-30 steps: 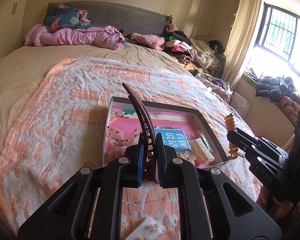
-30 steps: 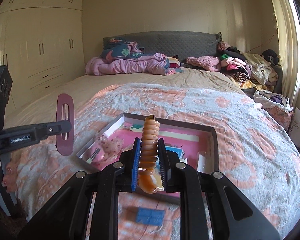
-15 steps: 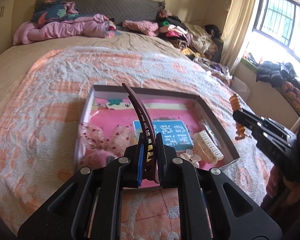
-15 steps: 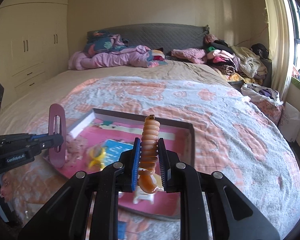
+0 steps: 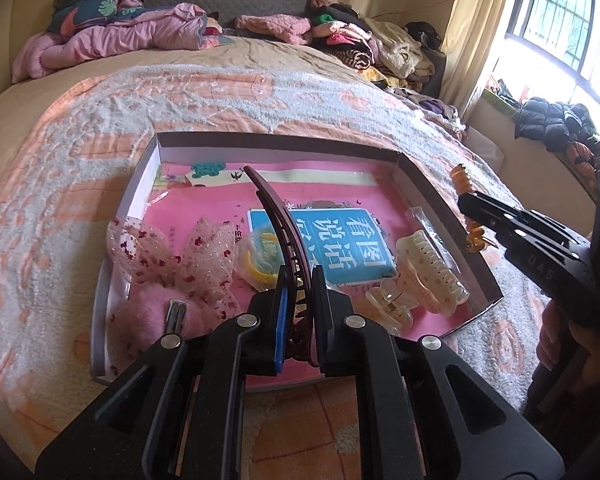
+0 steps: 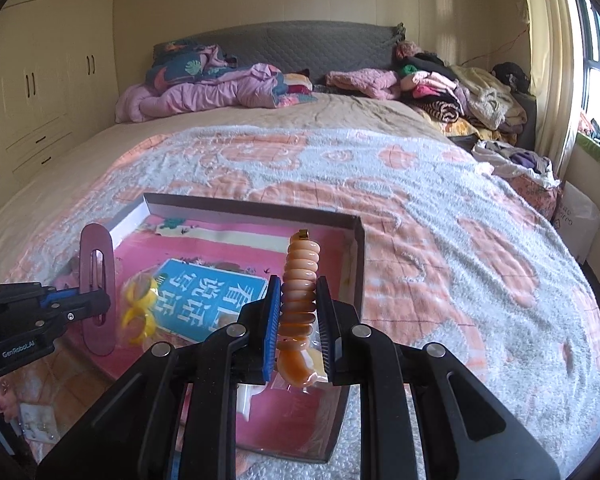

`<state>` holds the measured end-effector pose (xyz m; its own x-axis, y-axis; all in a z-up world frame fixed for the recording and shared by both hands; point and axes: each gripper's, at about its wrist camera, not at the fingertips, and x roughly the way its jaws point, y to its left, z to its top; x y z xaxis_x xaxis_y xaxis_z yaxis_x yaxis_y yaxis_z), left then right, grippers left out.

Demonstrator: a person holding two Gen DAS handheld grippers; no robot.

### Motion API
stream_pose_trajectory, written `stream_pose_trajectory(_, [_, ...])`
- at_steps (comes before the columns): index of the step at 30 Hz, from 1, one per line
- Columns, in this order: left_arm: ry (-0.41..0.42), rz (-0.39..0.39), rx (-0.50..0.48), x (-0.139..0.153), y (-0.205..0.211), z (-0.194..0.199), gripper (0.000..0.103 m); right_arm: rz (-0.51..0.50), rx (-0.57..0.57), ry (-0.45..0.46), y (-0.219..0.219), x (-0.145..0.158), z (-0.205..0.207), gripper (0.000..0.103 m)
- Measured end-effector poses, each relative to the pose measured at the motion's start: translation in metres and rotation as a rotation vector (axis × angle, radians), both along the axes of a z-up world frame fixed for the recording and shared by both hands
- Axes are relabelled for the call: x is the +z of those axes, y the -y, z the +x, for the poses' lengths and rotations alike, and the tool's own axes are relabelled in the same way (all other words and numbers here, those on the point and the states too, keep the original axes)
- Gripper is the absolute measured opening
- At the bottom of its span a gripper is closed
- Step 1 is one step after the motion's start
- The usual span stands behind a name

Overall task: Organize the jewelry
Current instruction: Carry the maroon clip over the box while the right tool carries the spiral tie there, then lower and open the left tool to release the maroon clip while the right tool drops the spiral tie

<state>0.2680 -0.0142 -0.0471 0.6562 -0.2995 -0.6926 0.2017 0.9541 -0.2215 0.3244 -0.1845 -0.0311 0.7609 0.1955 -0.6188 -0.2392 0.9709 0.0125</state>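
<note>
Left wrist view, left hand-held gripper (image 5: pixel 299 300) clamping curved maroon hair clip (image 5: pixel 278 232), right hand-held gripper (image 6: pixel 298 316) clamping ribbed amber clip (image 6: pixel 300 276)

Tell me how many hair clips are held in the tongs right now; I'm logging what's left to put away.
2. A dark red curved clip sits clamped in the left tongs, above the box. An amber spiral clip sits clamped in the right tongs, over the box's right side.
</note>
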Motion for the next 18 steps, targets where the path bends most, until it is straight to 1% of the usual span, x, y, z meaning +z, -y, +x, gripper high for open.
stream_pose_trajectory(9, [-0.011, 0.004, 0.005, -0.004, 0.000, 0.001, 0.005, -0.004, -0.005, -0.039, -0.004, -0.014, 0.010, 0.017])
stream_pose_trajectory(18, [-0.004, -0.001, 0.015, -0.002, -0.003, -0.003, 0.006, 0.002, -0.010, -0.051, -0.003, -0.018, 0.009, 0.019])
